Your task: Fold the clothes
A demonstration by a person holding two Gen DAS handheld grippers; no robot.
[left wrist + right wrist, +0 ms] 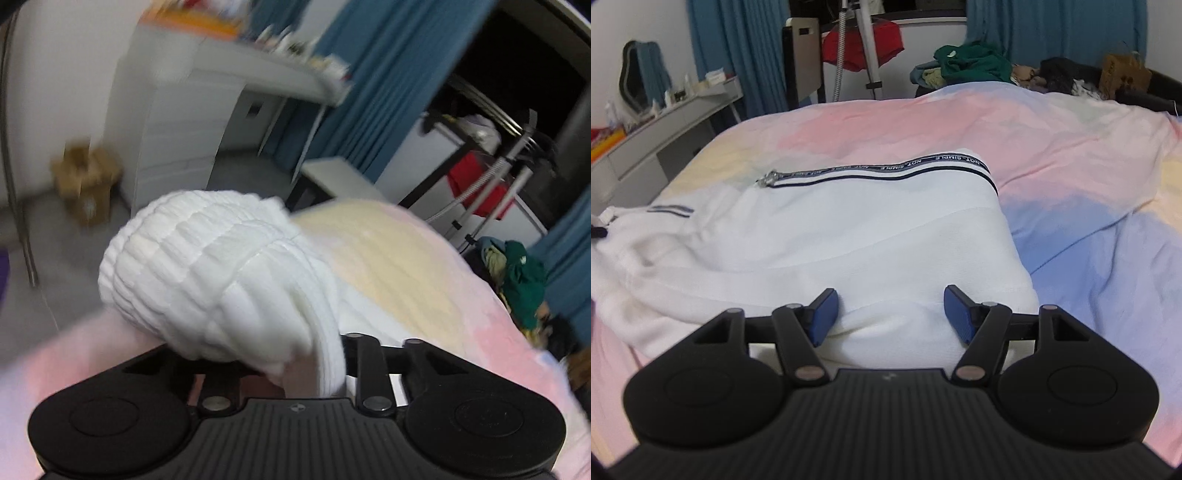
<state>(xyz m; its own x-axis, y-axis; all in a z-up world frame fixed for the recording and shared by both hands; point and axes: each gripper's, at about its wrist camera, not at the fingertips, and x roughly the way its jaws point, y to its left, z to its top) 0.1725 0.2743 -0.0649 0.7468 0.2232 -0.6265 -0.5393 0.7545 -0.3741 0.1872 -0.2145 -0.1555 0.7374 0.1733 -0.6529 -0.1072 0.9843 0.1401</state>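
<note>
Here we are mid-fold on the white knitted zip-up garment with the dark lettered stripe [849, 229]; it lies spread on the bed with the pastel pink, yellow and blue cover [1071, 155], its body lying flat with one straight edge toward the right, the zipper tape running across the far side; the left end looks rumpled and unfinished, so I'd judge the job partly done, with at least the sleeve side and a final fold left.

Over on the left gripper [295, 369], a bunched wad of the white ribbed cuff or hem [214, 280] is lifted clear of the cover and sits right at the jaws, draping over them; the fingers are hidden under the cloth, so the grip itself is covered, yet the fabric hangs from there and I read the jaws as clenched on it; the view is blurred.

The right gripper [890, 317] has its blue pads [823, 314] spread wide, released, holding nothing; they sit low on the near edge of the garment, one pad either side of a small raised ridge of white cloth.
</note>
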